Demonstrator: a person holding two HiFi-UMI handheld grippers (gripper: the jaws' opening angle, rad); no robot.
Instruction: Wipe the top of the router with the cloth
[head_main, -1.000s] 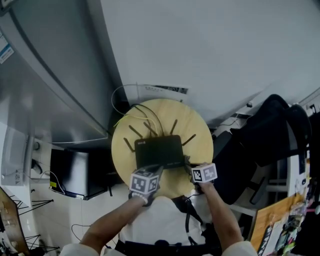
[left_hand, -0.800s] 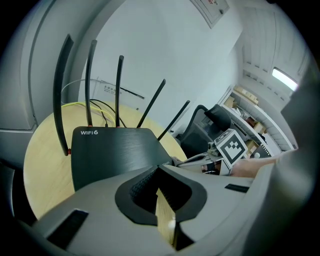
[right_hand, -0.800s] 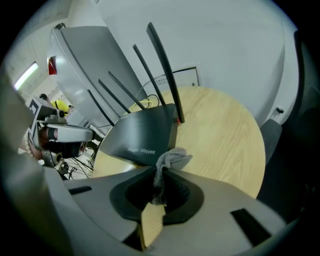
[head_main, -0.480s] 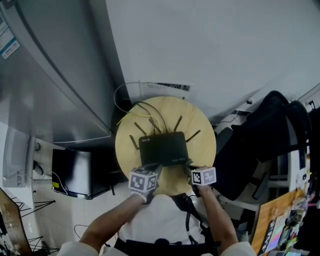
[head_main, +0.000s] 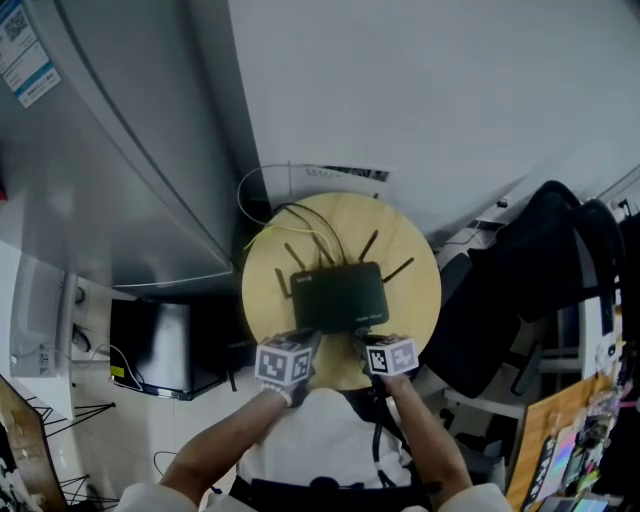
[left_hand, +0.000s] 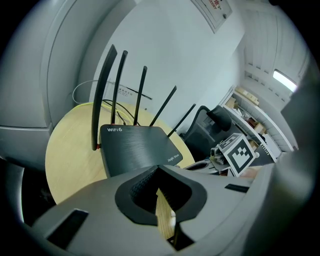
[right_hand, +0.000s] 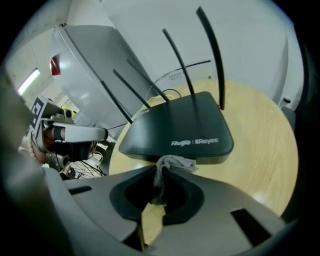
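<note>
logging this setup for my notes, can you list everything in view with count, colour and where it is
router: 1, black, middle of the table
antennas: at least 5, black, upright along the router's far edge
cables: a few, yellow and dark, behind the router
table: 1, round, light wood, under the router
cloth: 1, grey, pinched in the right gripper, at the router's near edge
appliance: 1, large, grey, left of the table
chair: 1, black, right of the table
left gripper: 1, grey with marker cube, near edge of the router, jaws together on nothing
right gripper: 1, grey with marker cube, near edge of the router, shut on the cloth
</note>
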